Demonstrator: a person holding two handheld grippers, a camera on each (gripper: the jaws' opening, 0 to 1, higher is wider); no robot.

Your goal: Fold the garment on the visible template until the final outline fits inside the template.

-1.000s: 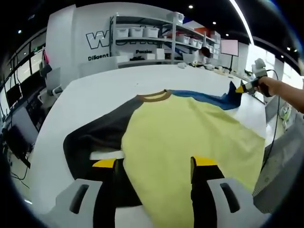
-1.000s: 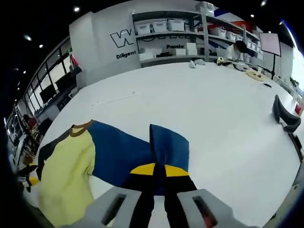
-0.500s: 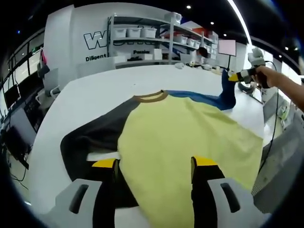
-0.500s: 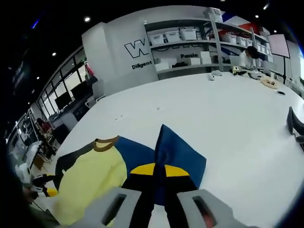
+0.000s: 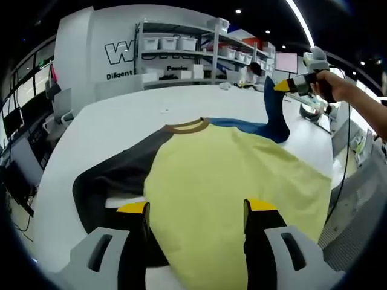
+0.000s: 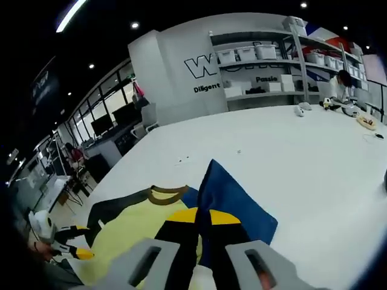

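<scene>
A shirt lies flat on the white table (image 5: 121,115), with a yellow body (image 5: 230,175), a brown collar (image 5: 186,126) and a dark left sleeve (image 5: 115,175). My left gripper (image 5: 197,206) is open, its yellow-tipped jaws wide apart just above the yellow hem. At the top right a hand holds my right gripper (image 5: 290,85), which is shut on the blue sleeve (image 5: 272,112) and holds its end up off the table. In the right gripper view the blue sleeve (image 6: 233,193) rises from my right gripper (image 6: 198,219), with the collar (image 6: 168,194) and yellow body (image 6: 130,223) to its left. The left gripper (image 6: 72,243) sits at the lower left.
Shelves with white bins (image 5: 175,43) stand behind the table. A person (image 6: 341,84) sits at the far end, near small items (image 6: 363,119) on the table. The table's near right edge (image 5: 338,181) drops off beside the shirt. Desks and monitors (image 6: 115,121) line the left wall.
My right gripper has lifted the blue sleeve higher off the table and carried it in towards the collar. My left gripper has stayed open over the hem.
</scene>
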